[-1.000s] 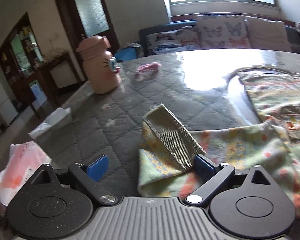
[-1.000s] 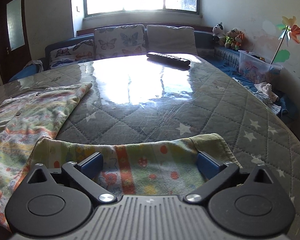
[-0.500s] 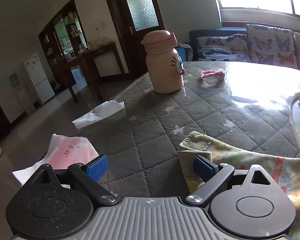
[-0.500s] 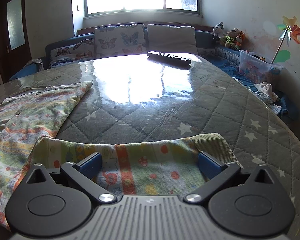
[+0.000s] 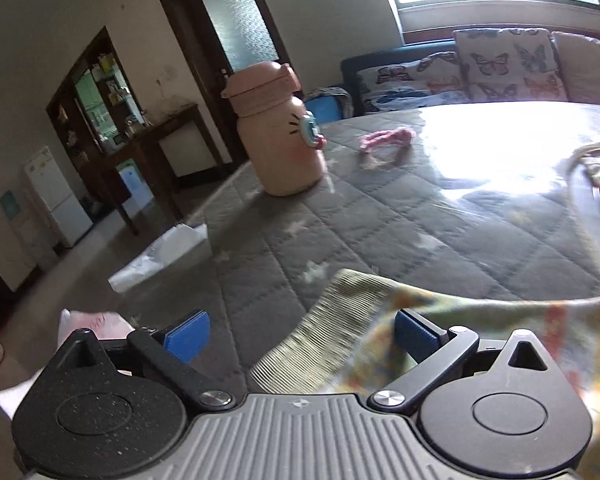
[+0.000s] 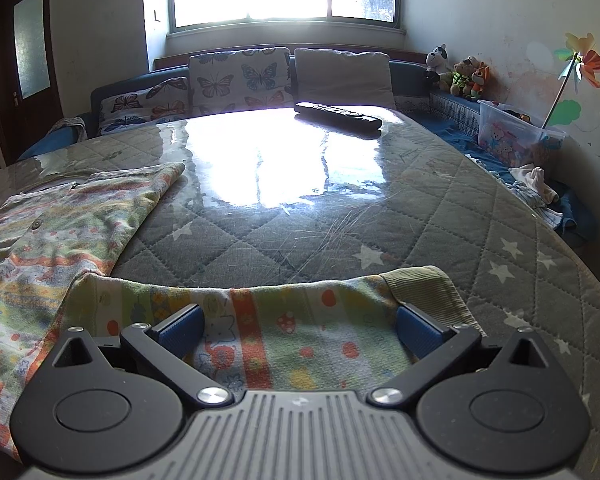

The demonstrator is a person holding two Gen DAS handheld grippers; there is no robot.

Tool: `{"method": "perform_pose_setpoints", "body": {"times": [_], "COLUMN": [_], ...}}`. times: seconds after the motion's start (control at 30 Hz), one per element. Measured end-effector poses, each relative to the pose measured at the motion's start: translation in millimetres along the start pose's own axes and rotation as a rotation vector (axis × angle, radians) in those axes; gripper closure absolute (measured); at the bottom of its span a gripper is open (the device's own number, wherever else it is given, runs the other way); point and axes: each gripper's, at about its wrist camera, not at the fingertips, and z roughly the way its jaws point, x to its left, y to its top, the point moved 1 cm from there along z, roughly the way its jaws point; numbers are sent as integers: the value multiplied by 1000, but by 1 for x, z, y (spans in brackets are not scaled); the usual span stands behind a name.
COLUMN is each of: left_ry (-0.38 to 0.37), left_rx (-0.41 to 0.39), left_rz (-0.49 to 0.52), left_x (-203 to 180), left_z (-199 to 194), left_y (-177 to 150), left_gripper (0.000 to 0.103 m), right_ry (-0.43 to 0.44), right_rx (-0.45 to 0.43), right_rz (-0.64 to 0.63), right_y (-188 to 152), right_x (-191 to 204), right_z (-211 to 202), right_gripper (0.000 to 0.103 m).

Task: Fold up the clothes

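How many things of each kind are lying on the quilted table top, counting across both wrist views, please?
Patterned garments: 2, the pants under the open tongs and the shirt
Pink bottle: 1
Pink hair band: 1
Black remote control: 1
Total: 5

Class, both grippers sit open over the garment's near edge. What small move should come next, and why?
Probably close the left gripper on the ribbed cuff: the cuff lies between its spread fingers, ungripped. The right gripper likewise straddles the patterned garment.
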Motion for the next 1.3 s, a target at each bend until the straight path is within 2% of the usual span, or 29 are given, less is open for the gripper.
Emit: {"method": "perform_pose_setpoints", "body": {"times": [0.3, 0.37, 0.5, 0.7, 0.8, 0.93, 1.03, 1.2, 1.3], "left_ry": [61, 39, -66, -238, -247, -218, -190, -252, -322], "left_rx": [-6, 0, -20, -98, -119, -164, -168, -224, -233], "left_rz": [57, 46, 29, 111, 191, 250, 281, 254, 265], "left_x": [-5, -7, -16, -55, -75, -83, -86, -96, -119], "left_z": [17, 8, -28, -77, -83, -84, -86, -107, -115], "left_y": [15, 16, 11, -5, -18, -29, -28, -11, -4], "left_gripper": [0, 1, 0, 0, 0, 0, 0, 0, 0], "right_ry": [1, 1, 1, 1, 1, 1, 1, 0, -1], "right_rx": [0, 0, 0, 0, 0, 0, 0, 1, 1], "right_rz": [0, 0, 0, 0, 1, 1, 1, -1, -1], "right_y": [0, 0, 0, 1, 1, 0, 1, 1, 1], "right_x": [0, 0, 0, 0, 0, 0, 0, 0, 0], "right_z": [0, -1, -1, -1, -1, -1, -1, -1, -1], "right_gripper": [0, 0, 0, 0, 0, 0, 0, 0, 0]}}
